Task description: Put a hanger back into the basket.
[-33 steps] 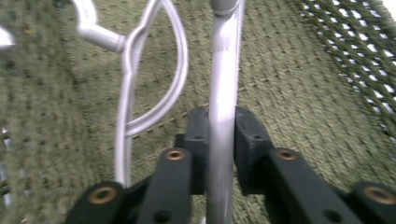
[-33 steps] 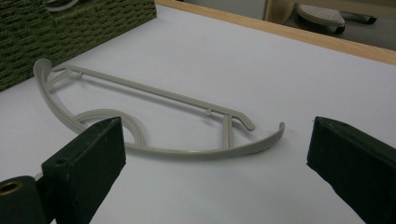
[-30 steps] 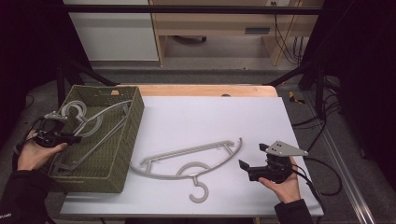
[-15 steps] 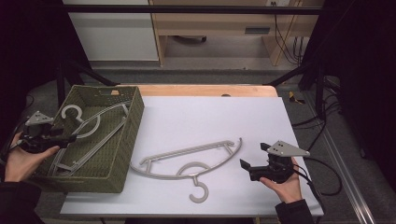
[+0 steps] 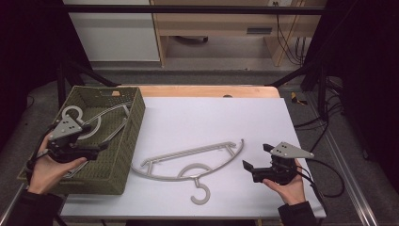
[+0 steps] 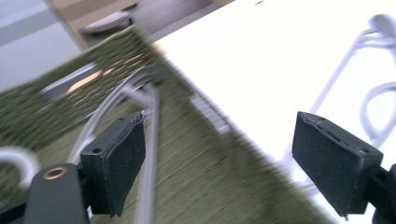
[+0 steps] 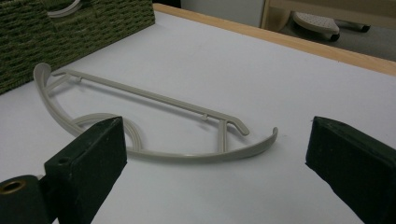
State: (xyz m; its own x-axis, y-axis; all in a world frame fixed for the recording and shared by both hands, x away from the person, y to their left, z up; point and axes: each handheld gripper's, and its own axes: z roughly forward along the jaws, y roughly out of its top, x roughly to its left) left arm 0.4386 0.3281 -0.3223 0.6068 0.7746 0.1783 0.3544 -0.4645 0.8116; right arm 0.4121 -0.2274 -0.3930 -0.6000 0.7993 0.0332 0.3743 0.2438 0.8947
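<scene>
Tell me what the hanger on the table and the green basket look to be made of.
Hanger: likely moulded plastic, pale grey and matte, with thin ribbed struts and smooth rounded edges. Basket: looks woven from olive-green fibre or cord, coarse and matte, with rows of weave showing on its walls; the exact fibre is unclear.

The left hand-held gripper (image 5: pixel 96 151) hovers over the near part of the basket (image 5: pixel 127 141), which stands on the counter (image 5: pixel 197 113) and holds a hanger (image 5: pixel 101 117) just beyond that gripper; a second hanger (image 5: pixel 188 162) lies on the counter between the basket and the right hand-held gripper (image 5: pixel 256 157), just left of it.
</scene>
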